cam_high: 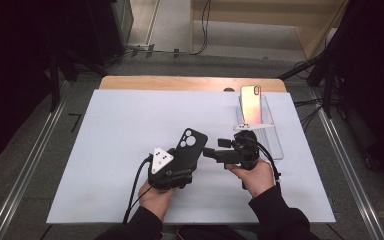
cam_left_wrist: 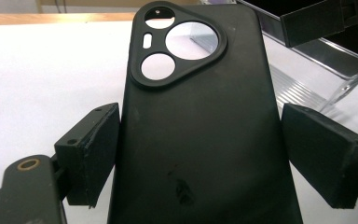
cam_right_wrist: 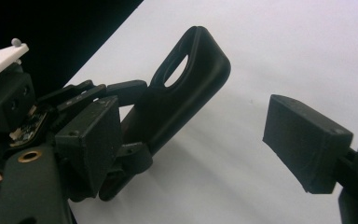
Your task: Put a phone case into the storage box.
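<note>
A black phone case with round camera cut-outs is tilted up off the white sheet, and my left gripper is shut on its lower part. In the left gripper view the case sits between the two pads, which press on its long edges. My right gripper hovers just to the right of the case with its jaws pointing left at it, open and with nothing between them. The right gripper view shows the case side-on beyond those open jaws, with that gripper apart from it.
A phone with a shiny pink-orange back leans upright in a clear plastic stand at the back right, just behind my right hand. The white sheet covers the wooden table. Metal rails run along both sides on the floor.
</note>
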